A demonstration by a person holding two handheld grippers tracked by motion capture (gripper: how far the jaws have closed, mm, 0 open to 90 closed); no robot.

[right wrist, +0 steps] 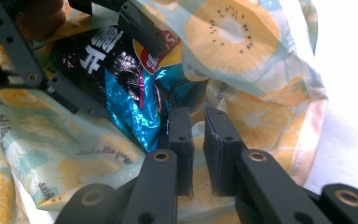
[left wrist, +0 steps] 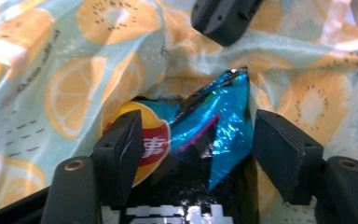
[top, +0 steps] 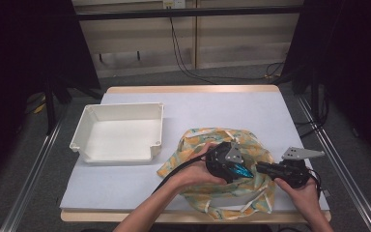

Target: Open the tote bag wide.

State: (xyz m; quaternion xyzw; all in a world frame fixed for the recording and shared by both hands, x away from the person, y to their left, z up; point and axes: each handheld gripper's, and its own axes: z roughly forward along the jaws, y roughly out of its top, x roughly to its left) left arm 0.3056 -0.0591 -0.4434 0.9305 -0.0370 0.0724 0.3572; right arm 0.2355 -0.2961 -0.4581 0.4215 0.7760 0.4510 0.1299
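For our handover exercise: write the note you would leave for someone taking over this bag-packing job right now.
Left hand-held gripper: jaws stand apart around the snack packet, pads not pressing it.
Right hand-held gripper: nearly shut, pinching the edge of the fruit-print cloth bag to hold it open.
Packet: lies at the bag's mouth, partly inside.
White tray: on the table, to the bag's left.
Done: packet brought to the bag.
Left: push it fully in, withdraw, let go of the bag.
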